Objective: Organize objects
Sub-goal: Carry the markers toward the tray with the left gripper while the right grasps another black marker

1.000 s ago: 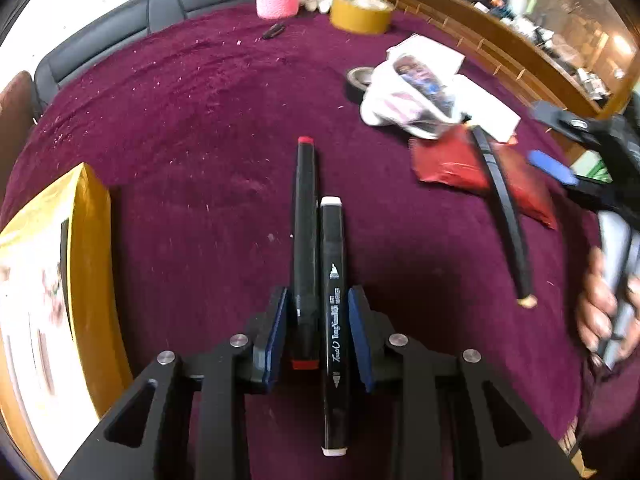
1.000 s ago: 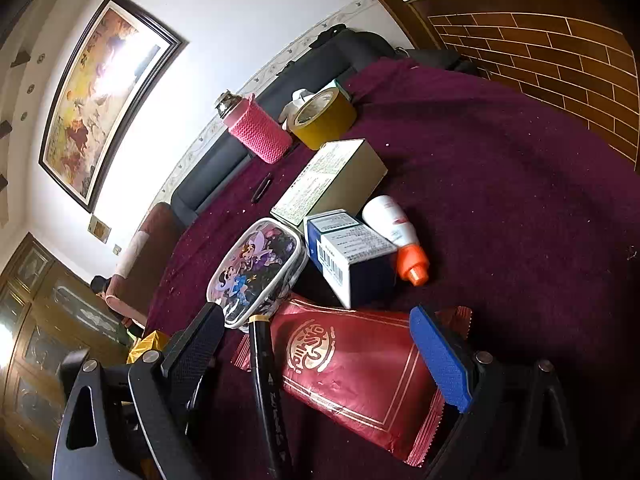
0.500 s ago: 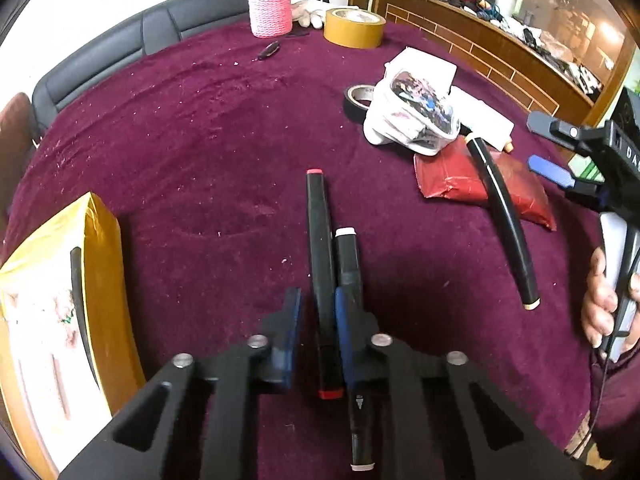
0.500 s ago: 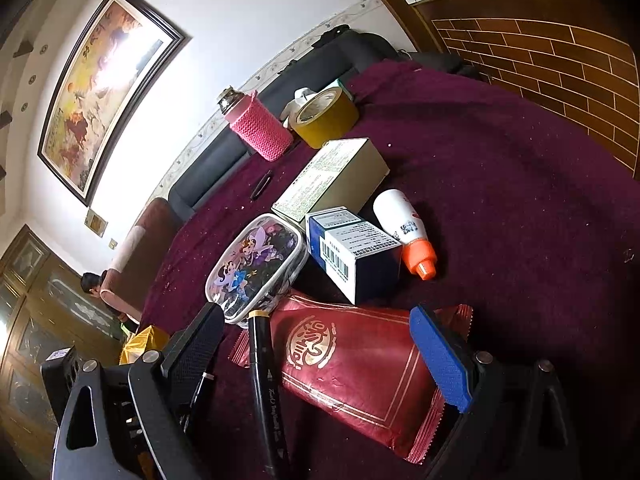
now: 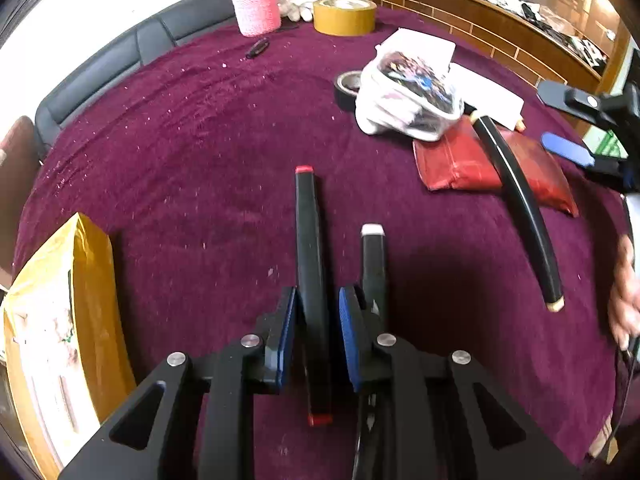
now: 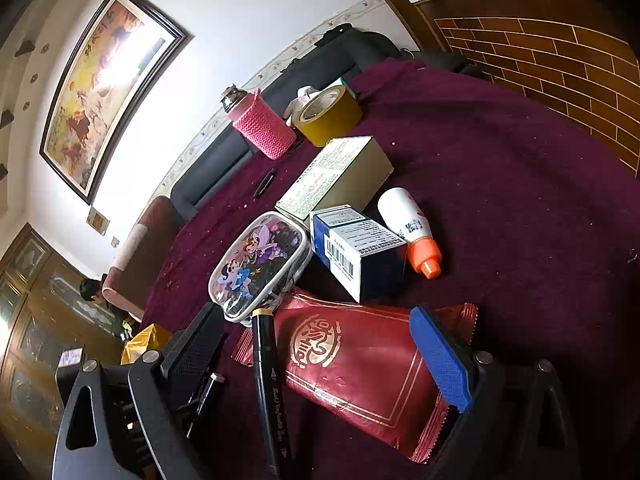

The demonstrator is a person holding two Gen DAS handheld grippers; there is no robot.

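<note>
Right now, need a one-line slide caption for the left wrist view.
Left gripper straddles a black red-capped marker on maroon cloth; a white-capped black marker lies just outside.

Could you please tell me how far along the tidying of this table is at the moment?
Early, I'd judge. Nothing looks sorted: the box, pouch and red packet lie loose. The left gripper straddles the red-capped marker, jaws just reopened slightly, the white-capped marker outside them. The right gripper is open over the packet and third marker.
</note>
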